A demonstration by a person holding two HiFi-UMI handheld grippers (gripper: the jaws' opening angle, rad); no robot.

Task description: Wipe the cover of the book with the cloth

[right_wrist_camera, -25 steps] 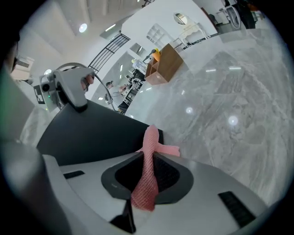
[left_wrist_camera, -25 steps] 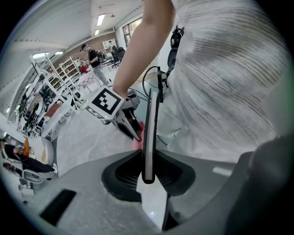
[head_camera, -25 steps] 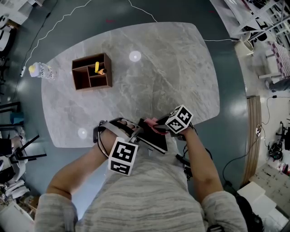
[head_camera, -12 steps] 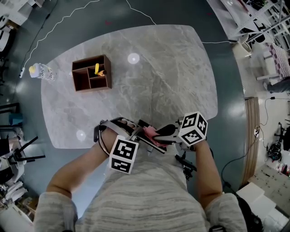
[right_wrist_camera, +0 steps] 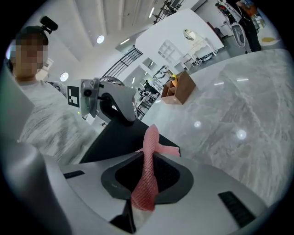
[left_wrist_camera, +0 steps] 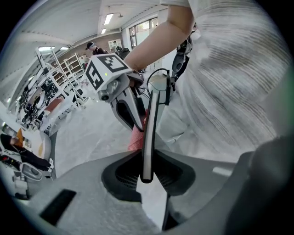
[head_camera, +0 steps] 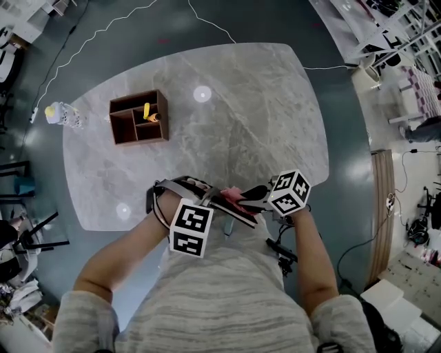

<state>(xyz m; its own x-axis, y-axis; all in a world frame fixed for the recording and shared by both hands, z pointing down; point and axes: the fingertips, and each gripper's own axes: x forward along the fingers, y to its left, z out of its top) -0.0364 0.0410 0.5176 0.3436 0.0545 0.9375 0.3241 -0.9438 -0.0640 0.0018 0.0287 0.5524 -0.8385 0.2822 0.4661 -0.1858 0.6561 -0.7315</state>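
Note:
A thin dark book [head_camera: 236,212] is held above the near table edge, in front of the person's chest. My left gripper [head_camera: 211,199] is shut on it; the left gripper view shows the book [left_wrist_camera: 148,133] edge-on between the pads of my left gripper [left_wrist_camera: 146,176]. My right gripper [head_camera: 242,199] is shut on a pink mesh cloth [head_camera: 233,196], whose free end lies against the book's cover [right_wrist_camera: 117,137]. In the right gripper view the cloth [right_wrist_camera: 148,170] runs out of my right gripper [right_wrist_camera: 146,186] toward the book. The left gripper view shows the cloth [left_wrist_camera: 136,139] behind the book, below my right gripper [left_wrist_camera: 136,125].
The grey marble table [head_camera: 241,117] stretches ahead. A brown wooden organiser [head_camera: 138,116] with a yellow item stands at its far left. A plastic bottle [head_camera: 62,112] sits by the left edge. A white cable [head_camera: 207,21] trails on the floor beyond.
My right gripper has moved to the right and upward with the cloth, dragging it across the book's cover. The left gripper and the book have stayed almost still.

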